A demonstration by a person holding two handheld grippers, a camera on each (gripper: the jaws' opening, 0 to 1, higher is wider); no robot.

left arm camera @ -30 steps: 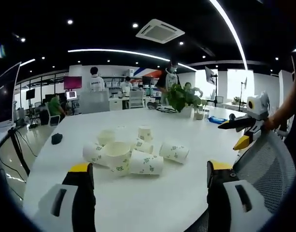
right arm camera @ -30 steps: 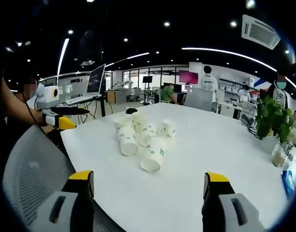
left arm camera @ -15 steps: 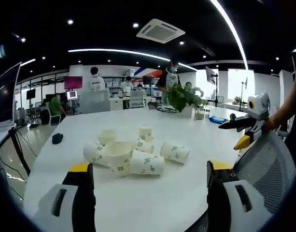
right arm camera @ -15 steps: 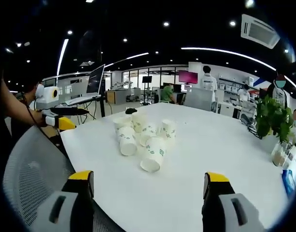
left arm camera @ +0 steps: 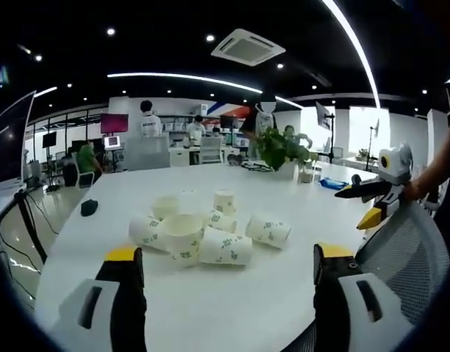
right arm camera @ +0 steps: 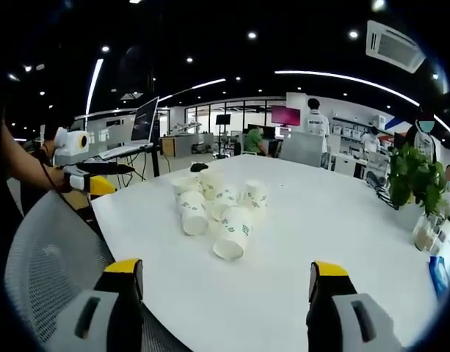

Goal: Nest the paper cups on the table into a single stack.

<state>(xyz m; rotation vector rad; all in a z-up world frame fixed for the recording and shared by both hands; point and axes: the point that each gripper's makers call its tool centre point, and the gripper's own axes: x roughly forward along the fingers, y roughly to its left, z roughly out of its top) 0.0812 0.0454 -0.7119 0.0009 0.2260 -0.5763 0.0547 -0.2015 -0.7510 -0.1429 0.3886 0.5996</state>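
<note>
Several white paper cups with green print [left arm camera: 210, 231] lie in a loose cluster on the round white table [left arm camera: 232, 304]. One stands upright [left arm camera: 224, 201]; the others lie on their sides, and one mouth [left arm camera: 182, 229] faces me. My left gripper [left arm camera: 226, 254] hovers open in front of the cluster, a short way off. My right gripper [left arm camera: 354, 205] is held open at the table's right edge. In the right gripper view the same cups [right arm camera: 223, 209] lie mid-table [right arm camera: 320, 220], well beyond my open right gripper [right arm camera: 226, 267]. The left gripper [right arm camera: 116, 178] sits open at the left edge.
A grey mesh chair back [left arm camera: 401, 242] [right arm camera: 48, 249] stands between the two grippers at the table's near edge. A potted plant [left arm camera: 277, 147] [right arm camera: 412, 180], a black mouse [left arm camera: 89, 208] and a blue item [left arm camera: 329, 182] sit farther out on the table. People stand at desks behind.
The cups and both grippers stay where they were. The left gripper view has drifted very slightly.
</note>
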